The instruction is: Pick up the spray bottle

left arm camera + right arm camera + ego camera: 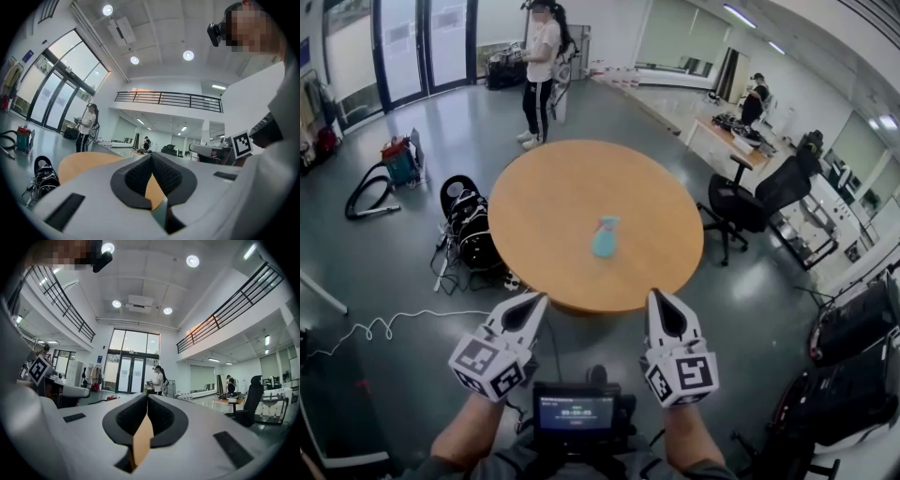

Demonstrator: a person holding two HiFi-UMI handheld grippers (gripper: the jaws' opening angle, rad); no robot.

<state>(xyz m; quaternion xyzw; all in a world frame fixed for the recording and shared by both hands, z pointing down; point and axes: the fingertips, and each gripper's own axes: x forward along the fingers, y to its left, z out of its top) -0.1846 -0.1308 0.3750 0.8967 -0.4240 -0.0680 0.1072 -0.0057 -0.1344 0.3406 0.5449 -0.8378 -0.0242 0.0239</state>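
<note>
one spray bottle (606,236), well beyond closed fingers (528,311)

Our right gripper (147,399), jaws pressed together with nothing held between them.
Through the slit under the dark pads (125,420) we see a sliver of the wooden table (142,442). Past the tips, a person (158,379) stands before tall glass doors (131,363). An office chair (247,405) sits at the right, a black railing (234,301) runs overhead, and round ceiling lights (191,260) glow above us.
</note>
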